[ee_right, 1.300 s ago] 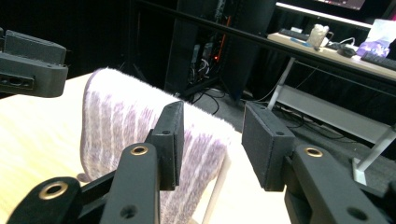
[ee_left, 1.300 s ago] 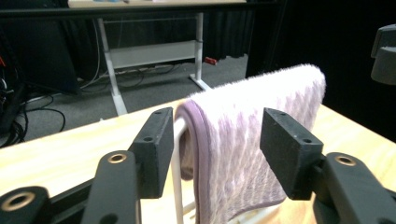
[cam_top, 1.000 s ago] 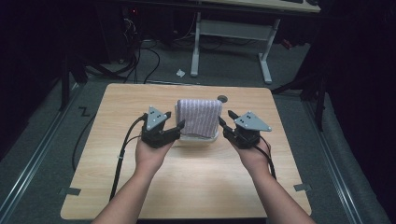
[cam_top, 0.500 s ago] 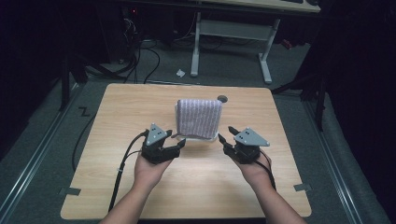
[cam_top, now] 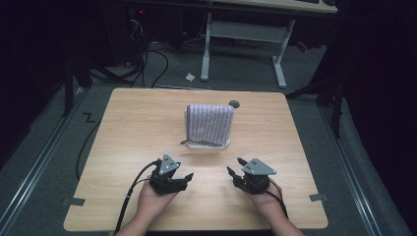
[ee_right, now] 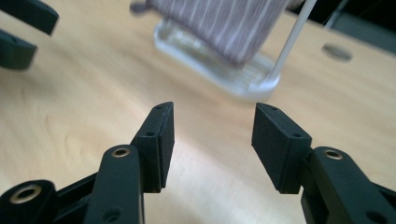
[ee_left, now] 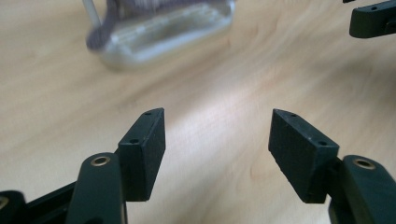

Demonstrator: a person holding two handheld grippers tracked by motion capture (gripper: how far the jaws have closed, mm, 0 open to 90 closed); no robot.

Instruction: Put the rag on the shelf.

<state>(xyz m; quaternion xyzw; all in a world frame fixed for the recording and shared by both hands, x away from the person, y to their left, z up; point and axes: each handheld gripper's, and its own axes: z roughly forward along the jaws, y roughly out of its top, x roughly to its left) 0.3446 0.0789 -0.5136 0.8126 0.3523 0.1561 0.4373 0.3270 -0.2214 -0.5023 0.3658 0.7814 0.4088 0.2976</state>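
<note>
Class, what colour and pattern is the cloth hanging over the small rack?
Purplish-grey cloth with thin pale stripes, clearest in the right gripper view.

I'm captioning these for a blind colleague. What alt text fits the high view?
A striped purple towel hangs over a small rack at the middle of a wooden table. Nearer the camera, a person's two hands rest on the table, each holding a black gripper, left gripper and right gripper, both open, empty and apart from the towel.

You see a purple towel (cam_top: 211,123) with thin white stripes on a clear, whitish stand (cam_top: 209,145), a light brown wooden counter (cam_top: 128,128), your two black hand-held grippers, left (cam_top: 183,178) and right (cam_top: 234,173), with grey plates, and a grey floor (cam_top: 44,147).
</note>
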